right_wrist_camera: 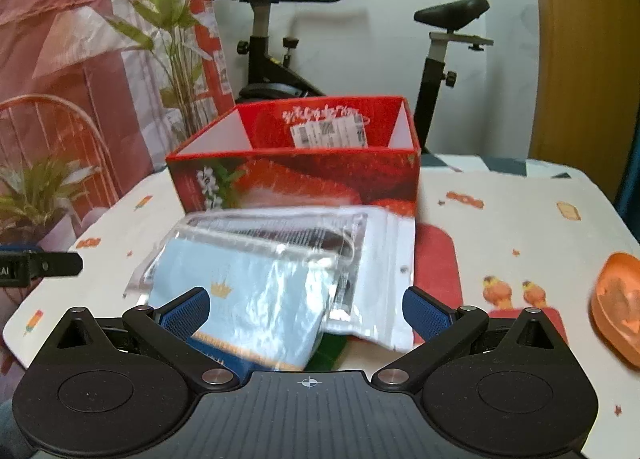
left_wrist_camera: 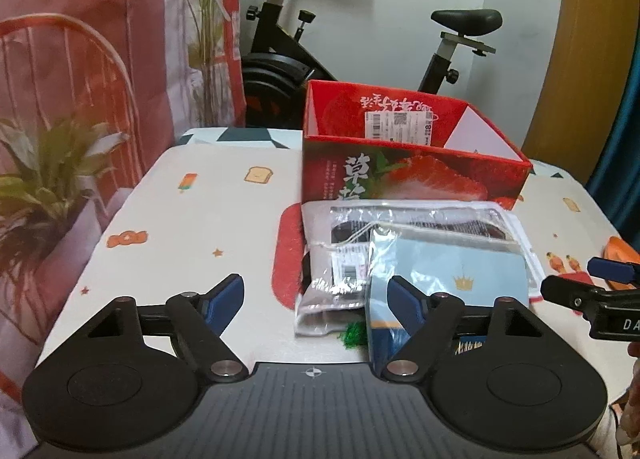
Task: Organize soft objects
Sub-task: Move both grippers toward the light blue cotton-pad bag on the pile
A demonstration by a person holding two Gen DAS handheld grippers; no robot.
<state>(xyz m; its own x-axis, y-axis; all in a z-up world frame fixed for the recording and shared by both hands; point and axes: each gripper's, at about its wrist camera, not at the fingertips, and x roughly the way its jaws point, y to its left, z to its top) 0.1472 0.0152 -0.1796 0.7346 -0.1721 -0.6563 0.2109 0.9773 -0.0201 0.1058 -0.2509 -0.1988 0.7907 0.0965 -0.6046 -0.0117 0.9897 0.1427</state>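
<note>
Light-blue packet (left_wrist_camera: 444,275) lies atop clear bags, long axis seemingly toward the red box (left_wrist_camera: 400,155), mid-table (left_wrist_camera: 192,219); both tools spread, left tool (left_wrist_camera: 316,299), right tool (right_wrist_camera: 306,309) straddling it.

The characters "草莓" are printed on the front wall of the red strawberry box (left_wrist_camera: 400,175); other print is illegible.

Behind the bench (left_wrist_camera: 192,219), which wears a white cloth with small cartoon prints, a black exercise bike (left_wrist_camera: 280,59) stands against a pale wall (left_wrist_camera: 380,27). A wooden door (left_wrist_camera: 592,59) is at the right. Leafy green plants (right_wrist_camera: 168,31) and a pinkish printed curtain (left_wrist_camera: 92,39) fill the left side.
</note>
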